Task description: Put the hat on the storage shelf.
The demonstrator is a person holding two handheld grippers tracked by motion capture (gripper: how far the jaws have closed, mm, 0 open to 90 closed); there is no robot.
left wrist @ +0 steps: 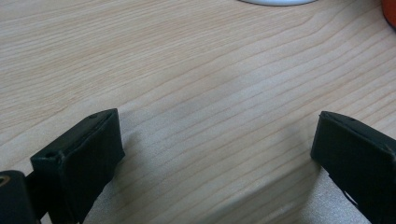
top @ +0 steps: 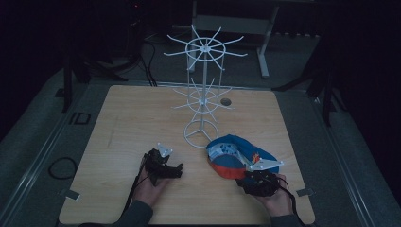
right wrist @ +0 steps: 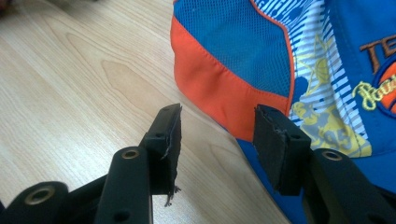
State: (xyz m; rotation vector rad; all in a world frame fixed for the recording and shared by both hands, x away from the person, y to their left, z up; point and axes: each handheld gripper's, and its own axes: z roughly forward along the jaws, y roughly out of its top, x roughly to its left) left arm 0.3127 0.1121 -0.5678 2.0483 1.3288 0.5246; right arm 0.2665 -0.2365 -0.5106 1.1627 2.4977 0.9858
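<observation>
On the table [top: 142,118], toward its near right, a blue and orange cap [top: 231,158] is seen lying just beside the round foot of a white wire rack [top: 202,94]. From above, the cap's near edge is covered by the right claw [top: 253,171] and its grey plate, so contact cannot be judged there. The right gripper view settles more: the right claw [right wrist: 217,135] is seen half open, its jaws set either side of the cap's orange band [right wrist: 219,93], with one jaw over the blue fabric; whether the pads press on the cloth cannot be told, and a gap is visible between them. Lettering on the cap [right wrist: 373,60] is cut off at the frame's edge and cannot be read. The left claw [top: 168,168] is shown from above as a dark shape whose jaws are hard to separate in the dim light. Its own view makes the state plain: the left claw [left wrist: 217,154] is held wide, with bare wood between the jaws. A sliver of the rack's white foot [left wrist: 278,2] and a scrap of orange [left wrist: 390,11] are clipped at that view's top edge.
</observation>
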